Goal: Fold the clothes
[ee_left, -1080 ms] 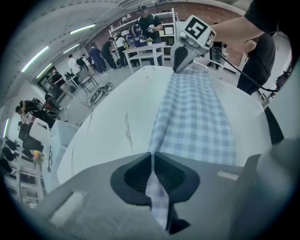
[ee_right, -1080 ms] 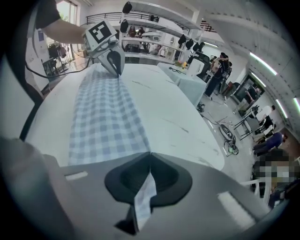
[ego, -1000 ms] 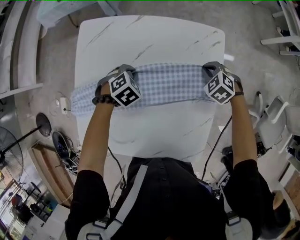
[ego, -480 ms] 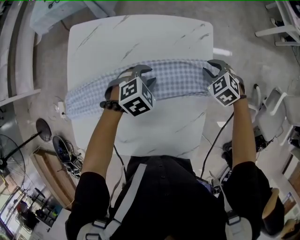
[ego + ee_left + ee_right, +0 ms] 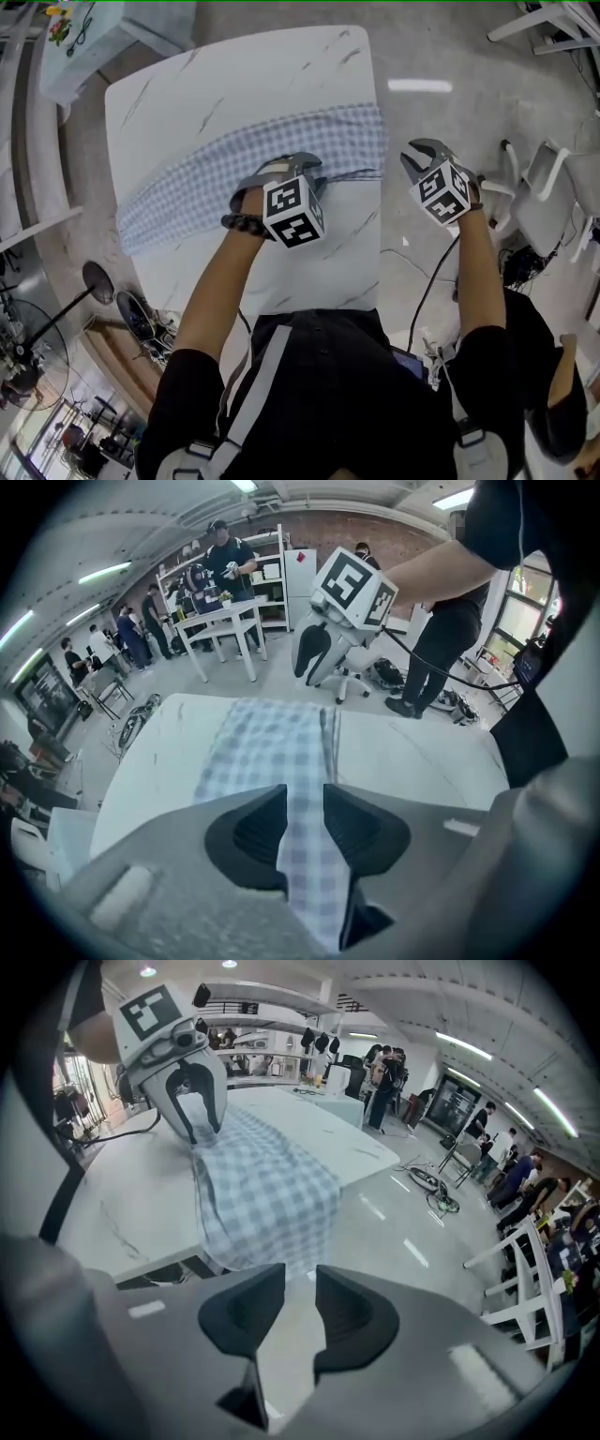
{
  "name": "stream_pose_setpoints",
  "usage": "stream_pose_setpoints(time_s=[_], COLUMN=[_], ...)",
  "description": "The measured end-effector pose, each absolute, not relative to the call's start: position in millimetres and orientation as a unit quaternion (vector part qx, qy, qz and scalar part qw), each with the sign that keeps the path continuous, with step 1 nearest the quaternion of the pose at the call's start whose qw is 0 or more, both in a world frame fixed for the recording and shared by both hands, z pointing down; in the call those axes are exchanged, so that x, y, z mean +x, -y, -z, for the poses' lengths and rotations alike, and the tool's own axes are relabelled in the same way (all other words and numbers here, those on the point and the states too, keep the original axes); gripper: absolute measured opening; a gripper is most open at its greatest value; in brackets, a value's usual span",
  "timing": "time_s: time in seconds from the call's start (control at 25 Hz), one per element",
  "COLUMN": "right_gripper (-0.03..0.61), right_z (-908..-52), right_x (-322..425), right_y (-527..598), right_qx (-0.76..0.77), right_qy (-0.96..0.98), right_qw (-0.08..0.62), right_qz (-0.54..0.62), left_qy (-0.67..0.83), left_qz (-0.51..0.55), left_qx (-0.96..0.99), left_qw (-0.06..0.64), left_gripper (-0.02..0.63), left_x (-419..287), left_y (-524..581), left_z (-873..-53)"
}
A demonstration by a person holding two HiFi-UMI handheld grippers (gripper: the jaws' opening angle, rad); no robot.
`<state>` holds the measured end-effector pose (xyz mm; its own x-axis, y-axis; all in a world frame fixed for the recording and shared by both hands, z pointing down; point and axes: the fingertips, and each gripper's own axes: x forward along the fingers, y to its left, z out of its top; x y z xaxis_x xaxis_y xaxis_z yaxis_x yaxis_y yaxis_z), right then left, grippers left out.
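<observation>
Checked cloth (image 5: pixel 216 178) lies in the head view as a long folded strip, slanting from the left edge of the white surface (image 5: pixel 234 84) up to its right edge. My left tool (image 5: pixel 286 167) hangs over the strip's lower border, near the middle of the frame. My right tool (image 5: pixel 422 155) is off the surface, to the right of its edge, over the grey floor (image 5: pixel 441 56).

In the left gripper view the left tool (image 5: pixel 303 803) has its jaws a little apart. They have just come open and eased back slightly. The cloth (image 5: pixel 272 742) shows in the gap, but the pads do not press on it. The strip runs away up the frame across the surface (image 5: pixel 412 752) toward the right tool (image 5: pixel 314 653), which hangs beyond the far edge.

In the right gripper view the right tool (image 5: pixel 300 1288) is likewise slightly parted, just opened and eased back, with only floor (image 5: pixel 403 1232) between its jaws. The cloth (image 5: pixel 267 1194) drapes its near end over the edge of the surface (image 5: pixel 131 1194). The left tool (image 5: pixel 192 1101) stands over the strip at the upper left.
</observation>
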<state>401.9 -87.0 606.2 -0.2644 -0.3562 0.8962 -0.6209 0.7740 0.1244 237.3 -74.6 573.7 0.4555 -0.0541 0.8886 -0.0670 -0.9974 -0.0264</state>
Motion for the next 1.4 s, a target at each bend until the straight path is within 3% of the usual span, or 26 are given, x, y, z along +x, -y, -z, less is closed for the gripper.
stream_pose_setpoints(time_s=[0.32,0.88,1.12,1.4], right_gripper=[0.1,0.101,0.101,0.101], right_z=[-586.0,-547.6,-526.7,-514.5], right_x=[375.5,288.4,213.0,49.6], right_y=[60.1,43.0,51.9,42.8], right_qx=[0.368,0.312,0.323,0.318], right_qy=[0.805,0.828,0.82,0.832], right_qw=[0.447,0.458,0.47,0.452], right_qz=[-0.131,-0.077,-0.055,-0.052], left_qy=[0.072,0.155,0.167,0.216], left_qz=[-0.534,-0.471,-0.454,-0.457], left_qx=[0.841,0.866,0.872,0.857], left_qw=[0.037,0.061,0.077,0.099], left_gripper=[0.154,0.186,0.205,0.202], left_x=[235.6,168.6,81.9,-90.8], left_y=[58.2,50.8,34.3,20.8], left_z=[-596.3,-547.7,-540.6,-538.8])
